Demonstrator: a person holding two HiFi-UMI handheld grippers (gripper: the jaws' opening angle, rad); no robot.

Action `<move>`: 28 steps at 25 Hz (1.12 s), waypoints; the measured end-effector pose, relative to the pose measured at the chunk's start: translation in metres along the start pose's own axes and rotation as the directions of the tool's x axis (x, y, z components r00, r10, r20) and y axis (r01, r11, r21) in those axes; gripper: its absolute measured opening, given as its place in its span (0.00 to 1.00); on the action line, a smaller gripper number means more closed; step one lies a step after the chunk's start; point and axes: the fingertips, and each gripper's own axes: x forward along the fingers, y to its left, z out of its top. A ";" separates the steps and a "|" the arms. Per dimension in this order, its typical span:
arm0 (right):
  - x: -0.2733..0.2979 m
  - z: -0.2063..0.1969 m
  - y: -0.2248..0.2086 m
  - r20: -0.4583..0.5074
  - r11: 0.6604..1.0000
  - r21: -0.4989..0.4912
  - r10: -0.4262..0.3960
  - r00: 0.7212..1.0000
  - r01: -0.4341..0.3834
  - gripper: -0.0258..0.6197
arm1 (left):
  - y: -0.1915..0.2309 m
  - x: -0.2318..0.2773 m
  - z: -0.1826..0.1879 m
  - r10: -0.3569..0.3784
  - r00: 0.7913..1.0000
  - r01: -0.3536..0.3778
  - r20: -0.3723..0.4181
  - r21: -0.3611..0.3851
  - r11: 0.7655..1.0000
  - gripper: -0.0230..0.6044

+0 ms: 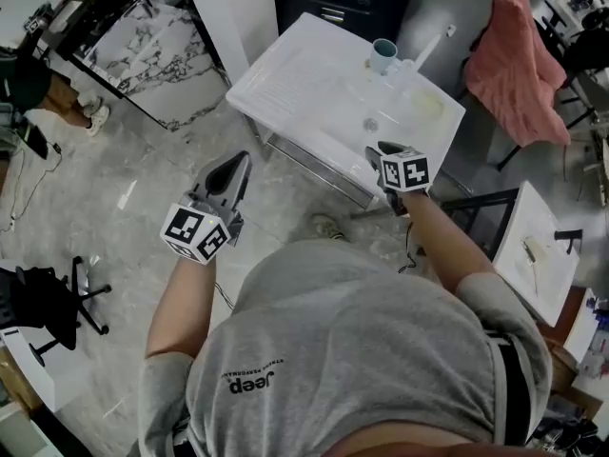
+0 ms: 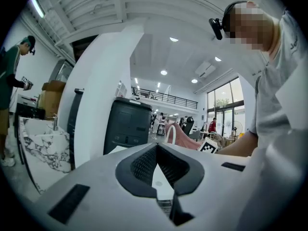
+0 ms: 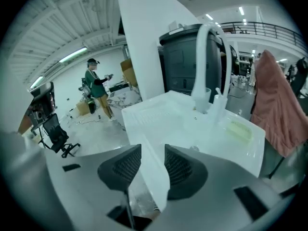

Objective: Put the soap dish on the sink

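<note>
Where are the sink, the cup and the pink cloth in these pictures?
sink (image 1: 290,84): head view, on its bare ribbed drainer.
cup (image 1: 383,57): head view, on its side wall.
pink cloth (image 1: 514,60): head view, on its middle.

bright, even light from ceiling lights (image 2: 173,39); both gripper views bulge fisheye-style, dark at corners.

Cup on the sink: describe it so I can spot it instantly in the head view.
Top centre stands the white rectangular sink unit. On its far rim, just left of the white faucet, sits a small blue-grey round cup. Its neighbours are white or clear; it alone is blue-grey.
</note>
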 end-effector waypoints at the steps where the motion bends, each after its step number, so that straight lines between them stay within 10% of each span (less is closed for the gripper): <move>1: 0.002 0.006 0.015 0.006 1.000 -0.019 0.021 1.000 -0.021 0.35 | 0.003 -0.015 0.001 0.022 1.000 -0.022 0.005 0.000 1.000 0.06; 7: 0.027 0.041 0.119 0.013 0.973 -0.152 0.176 0.984 -0.172 0.35 | 0.025 -0.116 0.003 0.213 0.976 -0.213 0.036 -0.003 0.977 0.06; 13: 0.048 0.087 0.232 0.000 0.884 -0.288 0.385 0.923 -0.369 0.35 | 0.049 -0.221 0.012 0.456 0.886 -0.455 0.082 -0.032 0.890 0.06; 23: 0.039 0.163 0.388 -0.049 0.602 -0.480 0.708 0.704 -0.639 0.28 | 0.037 -0.342 0.029 0.787 0.600 -0.781 0.145 -0.109 0.615 0.06; 28: 0.016 0.192 0.429 -0.061 0.467 -0.523 0.814 0.578 -0.713 0.18 | 0.024 -0.358 0.038 0.852 0.493 -0.842 0.177 -0.148 0.518 0.06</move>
